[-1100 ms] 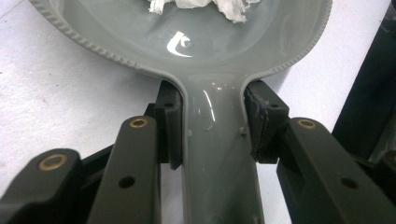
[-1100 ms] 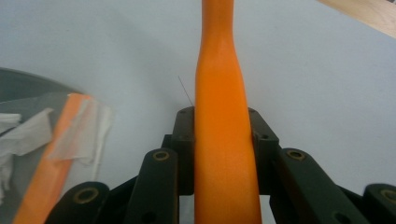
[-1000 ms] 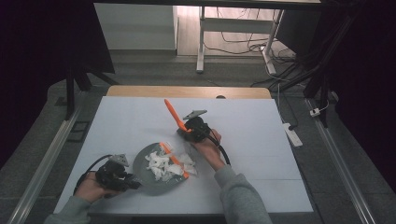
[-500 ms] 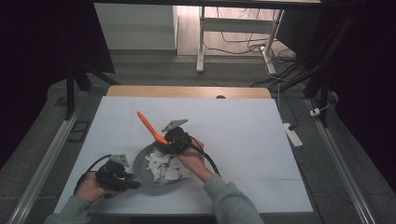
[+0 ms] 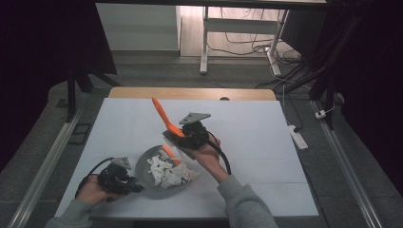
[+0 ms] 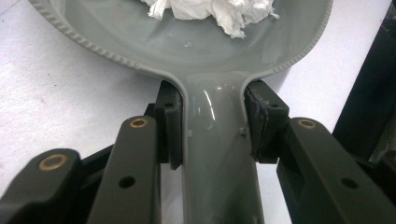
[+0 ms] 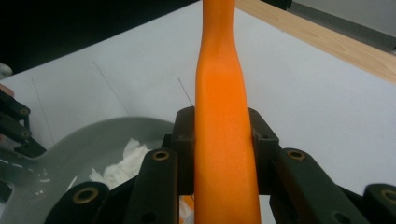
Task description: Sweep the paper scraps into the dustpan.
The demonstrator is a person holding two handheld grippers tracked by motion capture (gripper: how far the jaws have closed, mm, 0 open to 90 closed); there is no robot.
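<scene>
A grey pan (image 5: 145, 164) rests on the white table near its front edge, with crumpled white paper (image 5: 166, 172) in it. My left gripper (image 5: 133, 185) is shut on the pan's handle (image 6: 217, 158), one pad on each side. My right gripper (image 5: 178, 134) hovers over the pan's far rim, shut on an orange spatula (image 5: 161, 114). The spatula's handle slants up and away to the left, and its lower end (image 5: 168, 153) dips towards the paper. The right gripper view looks along the spatula handle (image 7: 224, 140), clamped between the jaws, with the pan (image 7: 70, 144) and paper (image 7: 119, 165) below.
The white tabletop (image 5: 266, 142) is bare to the right and behind the pan. A wooden edge (image 5: 190, 93) runs along its far side. Cables and a table frame (image 5: 204, 42) lie on the floor beyond. A power strip (image 5: 297, 137) sits off the right edge.
My right gripper swung the spatula left over the pan, then came back right and up, and the handle now slants more steeply. The left gripper and pan stayed put.
</scene>
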